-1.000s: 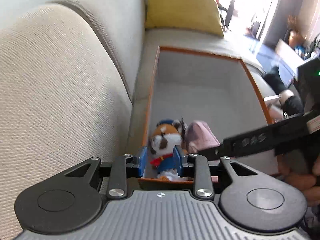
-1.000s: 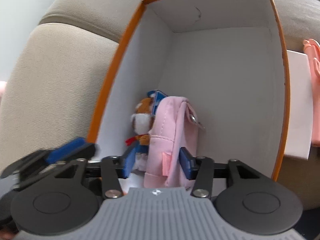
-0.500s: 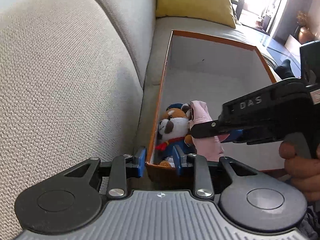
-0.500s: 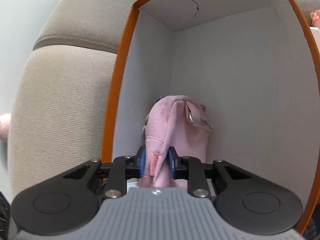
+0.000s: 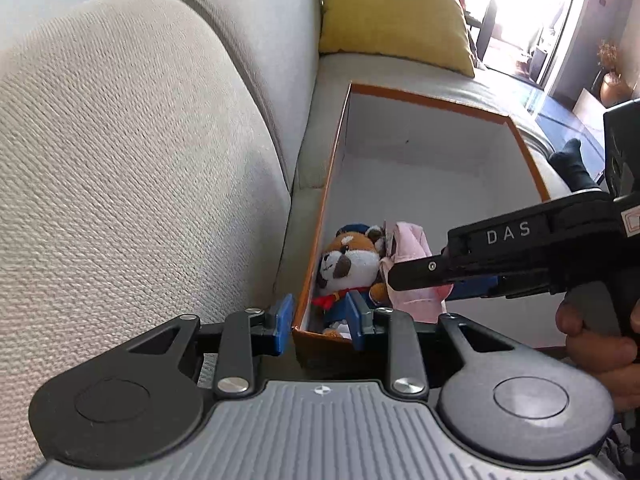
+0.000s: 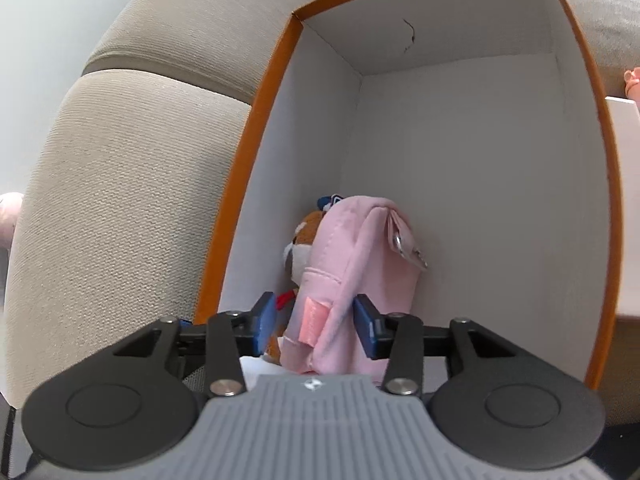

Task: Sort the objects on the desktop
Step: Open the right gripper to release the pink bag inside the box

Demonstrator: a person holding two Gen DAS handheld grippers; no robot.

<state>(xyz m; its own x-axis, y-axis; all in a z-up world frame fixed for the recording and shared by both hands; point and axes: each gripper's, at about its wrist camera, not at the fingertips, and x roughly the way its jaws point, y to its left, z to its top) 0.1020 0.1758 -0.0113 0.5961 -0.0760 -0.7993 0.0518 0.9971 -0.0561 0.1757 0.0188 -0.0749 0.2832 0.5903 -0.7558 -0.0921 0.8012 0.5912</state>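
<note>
A beige sofa (image 5: 140,160) with a yellow cushion (image 5: 394,12) fills the background. The right gripper (image 6: 316,320), fingers apart, straddles a pink pouch (image 6: 360,264) low in the frame, inside the orange-rimmed box (image 6: 256,152), beside a plush fox (image 5: 348,264). The left gripper (image 5: 320,320) gapes empty over the box's corner. The pouch looks soft and light; pinching its padded middle should hold.

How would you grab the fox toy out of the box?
Take the fox toy by its head, coming straight down from above. It sits upright in the box corner, wall on one side, pink pouch pressed against the other, so only its top is free.
</note>
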